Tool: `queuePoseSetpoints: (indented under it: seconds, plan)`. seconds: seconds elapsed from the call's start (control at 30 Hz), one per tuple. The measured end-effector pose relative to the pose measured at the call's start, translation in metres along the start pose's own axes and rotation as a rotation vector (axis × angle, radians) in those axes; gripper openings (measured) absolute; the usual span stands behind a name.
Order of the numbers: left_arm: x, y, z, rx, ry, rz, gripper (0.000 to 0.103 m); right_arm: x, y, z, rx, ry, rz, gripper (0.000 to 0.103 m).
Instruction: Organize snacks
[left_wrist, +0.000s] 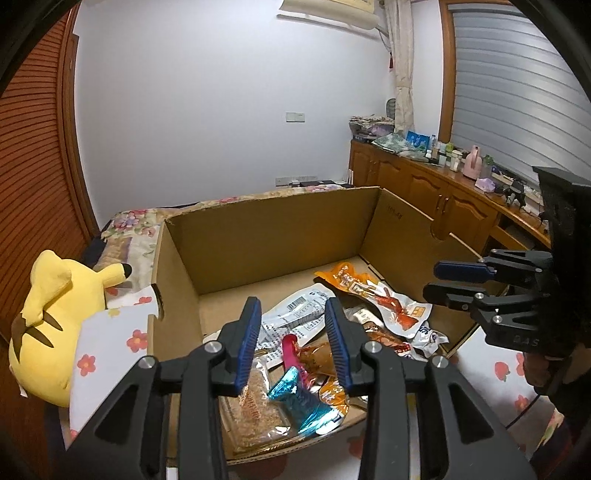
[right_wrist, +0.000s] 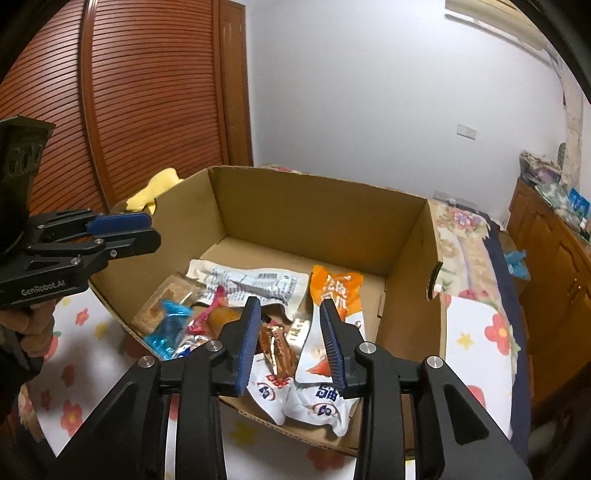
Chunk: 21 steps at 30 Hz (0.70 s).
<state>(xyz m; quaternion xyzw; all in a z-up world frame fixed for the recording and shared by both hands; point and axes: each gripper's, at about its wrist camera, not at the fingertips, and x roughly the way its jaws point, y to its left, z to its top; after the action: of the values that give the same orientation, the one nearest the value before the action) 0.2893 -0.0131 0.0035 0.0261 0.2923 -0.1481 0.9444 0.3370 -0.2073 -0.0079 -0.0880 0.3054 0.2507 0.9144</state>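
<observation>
An open brown cardboard box (left_wrist: 266, 236) stands on a bed with a white sheet printed with red flowers (left_wrist: 506, 373). The snacks all lie on the bottom of the box, in a loose pile near its front wall. Among them are a shiny blue foil packet (left_wrist: 303, 402), a pink wrapper (left_wrist: 291, 354) touching it, a clear packet with brown crumbly cake (left_wrist: 255, 410), a white packet with black printing (left_wrist: 295, 314) and an orange and white pouch (left_wrist: 373, 291) toward the right side.

The left gripper (left_wrist: 291, 339) hangs above the pile with its blue-padded fingers (left_wrist: 248, 339) spread wide and nothing between them. The right gripper (right_wrist: 291, 343) hangs over a copper-brown foil bar (right_wrist: 277, 347) and white packets with blue marks (right_wrist: 317, 402), its fingers also wide apart and empty. A yellow plush toy (left_wrist: 55, 325) lies on the bed left of the box.
</observation>
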Motion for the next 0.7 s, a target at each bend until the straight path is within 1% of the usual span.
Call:
queuePoseSetpoints:
  seconds: [0.13, 0.37, 0.43, 0.5, 0.53, 0.57, 0.63, 0.7]
  plan:
    - [-0.002, -0.003, -0.002, 0.01, -0.006, 0.024, 0.039, -0.004, 0.002, -0.004, 0.011, -0.016, -0.007, 0.037]
    - [-0.021, -0.008, -0.012, 0.004, -0.035, 0.045, 0.041, -0.018, 0.006, -0.01, 0.037, -0.049, -0.031, 0.044]
    - [-0.029, -0.01, -0.014, 0.002, -0.044, 0.049, 0.045, -0.025, 0.008, -0.011, 0.044, -0.061, -0.036, 0.046]
    - [-0.04, -0.013, -0.016, 0.003, -0.064, 0.056, 0.047, -0.031, 0.01, -0.011, 0.046, -0.074, -0.04, 0.048]
    - [-0.044, -0.014, -0.016, 0.002, -0.07, 0.06, 0.052, -0.037, 0.012, -0.011, 0.047, -0.085, -0.045, 0.05]
    - [-0.05, -0.015, -0.017, 0.001, -0.08, 0.065, 0.053, -0.041, 0.014, -0.011, 0.047, -0.095, -0.05, 0.052]
    - [-0.06, -0.018, -0.018, 0.0, -0.094, 0.072, 0.054, -0.052, 0.019, -0.011, 0.042, -0.118, -0.063, 0.055]
    - [-0.071, -0.021, -0.018, -0.002, -0.11, 0.076, 0.054, -0.062, 0.024, -0.012, 0.039, -0.134, -0.072, 0.056]
